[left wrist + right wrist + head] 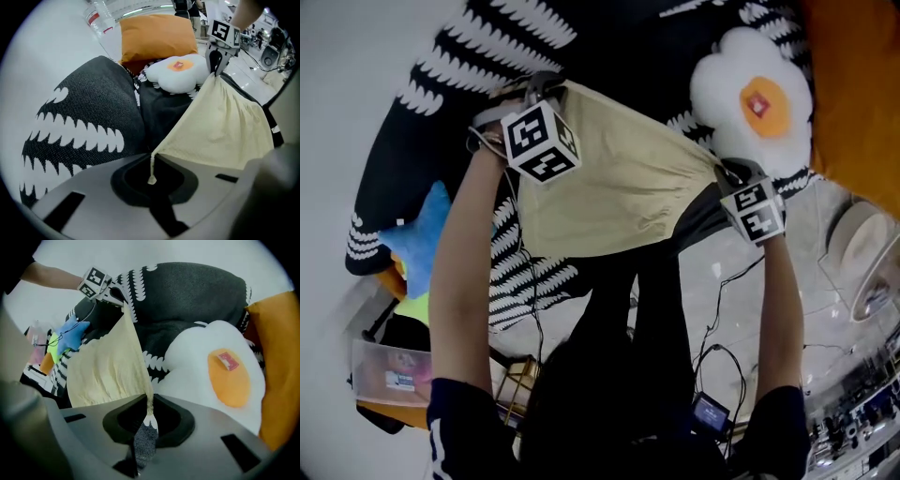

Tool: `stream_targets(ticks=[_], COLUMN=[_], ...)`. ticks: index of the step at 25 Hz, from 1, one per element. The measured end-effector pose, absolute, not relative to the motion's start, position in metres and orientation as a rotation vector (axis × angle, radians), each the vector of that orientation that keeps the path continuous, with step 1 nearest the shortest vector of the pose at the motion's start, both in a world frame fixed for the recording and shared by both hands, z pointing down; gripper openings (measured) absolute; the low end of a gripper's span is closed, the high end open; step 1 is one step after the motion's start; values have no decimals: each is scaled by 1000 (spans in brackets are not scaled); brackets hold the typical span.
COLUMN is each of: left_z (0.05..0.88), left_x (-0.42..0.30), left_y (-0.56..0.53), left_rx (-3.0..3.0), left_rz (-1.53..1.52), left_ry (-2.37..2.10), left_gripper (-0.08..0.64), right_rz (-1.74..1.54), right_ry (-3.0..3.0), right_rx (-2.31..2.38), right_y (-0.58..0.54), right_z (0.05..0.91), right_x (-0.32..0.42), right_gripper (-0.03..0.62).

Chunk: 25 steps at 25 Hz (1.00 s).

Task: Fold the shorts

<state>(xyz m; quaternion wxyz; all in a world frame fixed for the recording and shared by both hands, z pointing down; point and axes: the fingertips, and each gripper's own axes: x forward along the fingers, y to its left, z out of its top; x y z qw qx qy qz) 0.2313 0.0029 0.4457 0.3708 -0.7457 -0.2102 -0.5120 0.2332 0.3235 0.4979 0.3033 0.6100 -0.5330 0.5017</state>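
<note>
Hanging shorts [609, 187], long axis left-to-right

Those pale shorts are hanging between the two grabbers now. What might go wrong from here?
The left gripper pinches only a thin corner of the shorts, so that corner may slip out. The right gripper seems to clamp a bit of the dark patterned blanket along with the shorts; it may get dragged up too.
</note>
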Motion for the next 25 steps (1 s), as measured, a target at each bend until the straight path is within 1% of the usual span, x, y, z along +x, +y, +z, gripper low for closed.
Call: stream_targets(ticks=[5, 8, 12, 18, 25], left_z=[434, 424, 407, 365, 349], left_x=[249, 245, 202, 163, 59], left_y=[-4, -7, -15, 8, 27], left_rx=[-1934, -1967, -1957, -2011, -1998], left_rz=[-1291, -1289, -1269, -1280, -1389], left_ry=[-514, -533, -607, -688, -793], left_gripper=[17, 17, 17, 17, 17], right_rz=[1244, 1187, 1085, 973, 913], right_ry=[-1402, -1437, -1479, -1508, -1581], right_rx=[1680, 1676, 1659, 1636, 1525], right_y=[319, 315, 305, 322, 337], right_z=[480, 472, 456, 425, 406], right_x=[255, 249, 216, 194, 115], right_gripper=[56, 58, 58, 57, 57])
